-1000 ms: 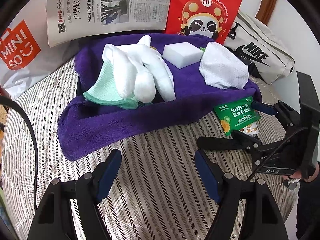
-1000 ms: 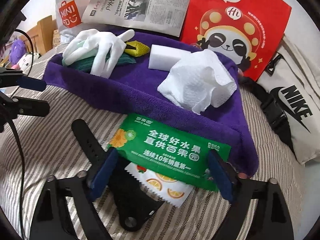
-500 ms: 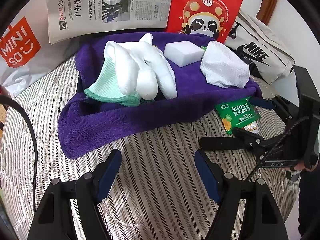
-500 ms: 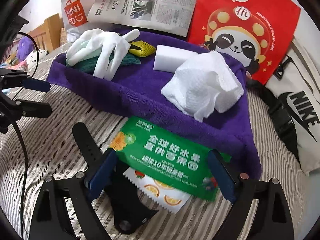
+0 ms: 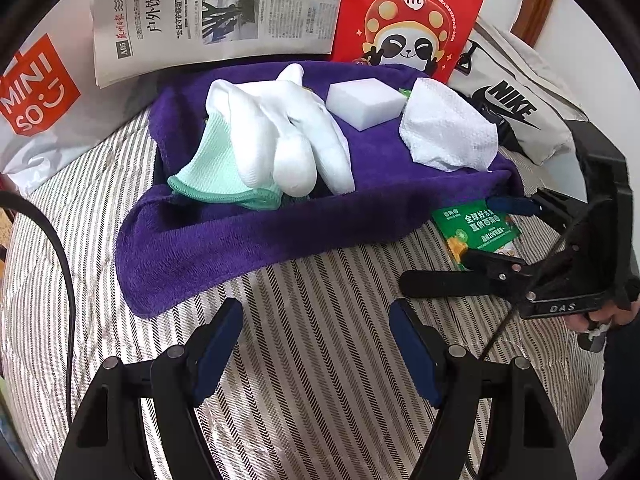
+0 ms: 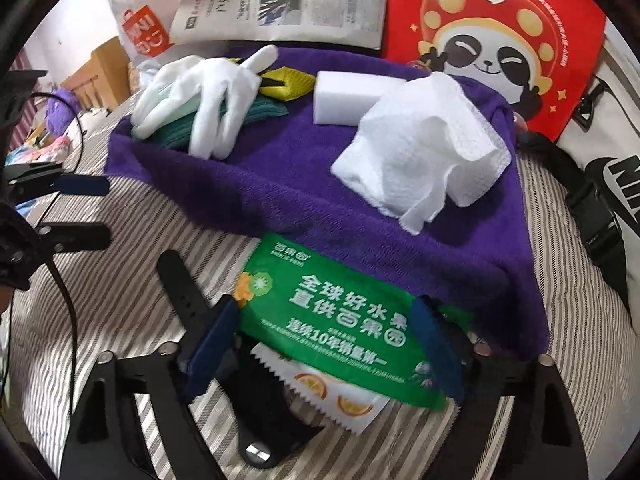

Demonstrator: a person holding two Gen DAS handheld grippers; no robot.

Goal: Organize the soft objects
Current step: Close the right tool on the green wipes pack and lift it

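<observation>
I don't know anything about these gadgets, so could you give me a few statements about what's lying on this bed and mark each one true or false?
1. A white cloth glove lies on the purple fleece towel. True.
2. The white rectangular sponge block sits on the striped bedding. False: it rests on the purple towel.
3. The right gripper has its fingers on either side of the green printed wet-wipe packet. True.
4. The left gripper is clamped on the crumpled white tissue. False: it is open over striped bedding, holding nothing.
5. The red panda-print bag stands behind the towel. True.
</observation>
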